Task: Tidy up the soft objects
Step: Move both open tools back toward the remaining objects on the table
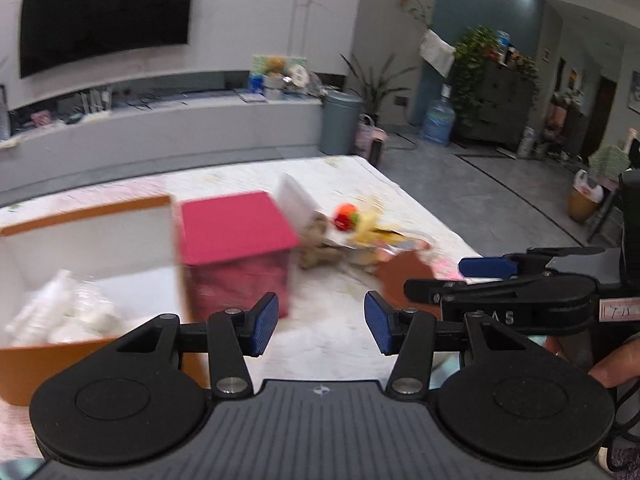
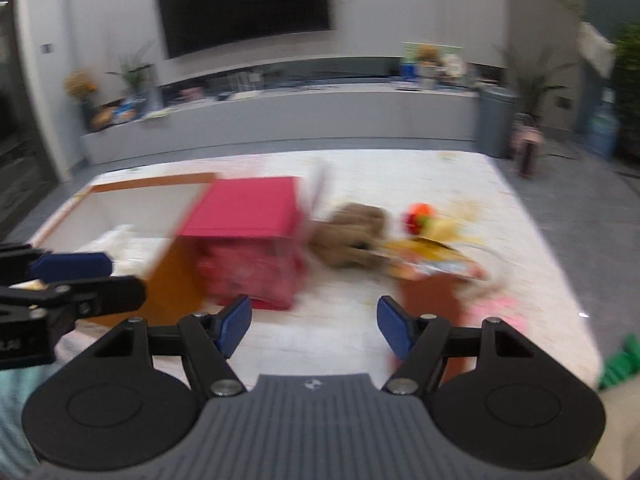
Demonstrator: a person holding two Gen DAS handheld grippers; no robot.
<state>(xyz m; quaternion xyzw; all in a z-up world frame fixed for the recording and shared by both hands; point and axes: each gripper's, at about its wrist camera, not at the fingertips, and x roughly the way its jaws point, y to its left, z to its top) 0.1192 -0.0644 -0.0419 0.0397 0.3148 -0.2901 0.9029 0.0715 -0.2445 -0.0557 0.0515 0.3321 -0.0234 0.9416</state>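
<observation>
Left wrist view: brown plush toy (image 1: pixel 318 246) on the desk (image 1: pixel 336 320), just right of the pink box (image 1: pixel 240 248), touching or nearly touching its side; blurred. Red-orange soft toy (image 1: pixel 346 216) right of the plush, on top of a yellow crinkled pile (image 1: pixel 376 236) of wrappers or cloth, cannot tell which. Orange-brown box (image 1: pixel 92 280) at far left, open, white inside, white soft-looking items (image 1: pixel 64 316) lying in it. White card or flap (image 1: pixel 296 200) sticking up behind the pink box. Brown-red shape (image 1: pixel 404 280) on the desk near the pile, unclear what. Left tongs (image 1: pixel 320 326) spread, blue pads (image 1: pixel 264 324) apart, nothing between, hovering over bare desk in front of the pink box. Right tongs (image 1: pixel 452 276) in from the right edge, seen side-on, spread, empty; fingers of a hand (image 1: pixel 608 364) on the grip below.

Right wrist view: same layout, heavy motion blur. Brown plush toy (image 2: pixel 352 236) between pink box (image 2: pixel 248 240) and red-orange soft toy (image 2: pixel 418 216). Right tongs (image 2: pixel 316 330) spread, empty, above desk (image 2: pixel 340 320). Left tongs (image 2: pixel 80 278) at left edge, in front of orange-brown box (image 2: pixel 176 276). Green item (image 2: pixel 620 364) at right edge, too blurred to name.

Background: black TV (image 1: pixel 104 12) on wall, grey low cabinet (image 1: pixel 160 132), plants, water jug (image 1: pixel 438 120) on the floor.
</observation>
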